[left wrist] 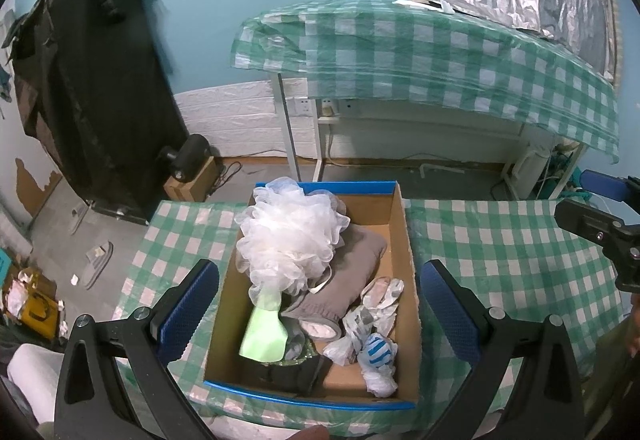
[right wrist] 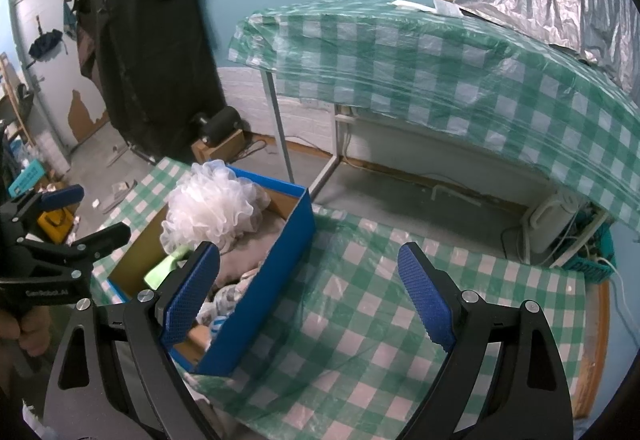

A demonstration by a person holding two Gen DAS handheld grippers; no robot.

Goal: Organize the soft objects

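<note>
The cardboard box [left wrist: 400,240] sits on the checked worktop [left wrist: 500,260] between the left gripper's [left wrist: 320,312] spread, empty fingers. Inside lie a frilly white bath sponge [left wrist: 288,236], grey cloth [left wrist: 352,272] and crumpled bags [left wrist: 372,320]. A dark item at the box's near edge is hard to identify. The right gripper [right wrist: 310,298] hangs open beside the box.

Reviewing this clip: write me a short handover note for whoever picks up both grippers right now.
Left gripper: open, empty, hovering over the cardboard box.
Right gripper: open, empty, over bare checked tablecloth to the right of the box.
In the box: white mesh bath pouf on top, grey cloth, light green item, crumpled plastic bags, a dark object at the near wall.
Done: the soft things seen are in the box.
Left: nothing loose shows on the cloth; check outside these views.
</note>
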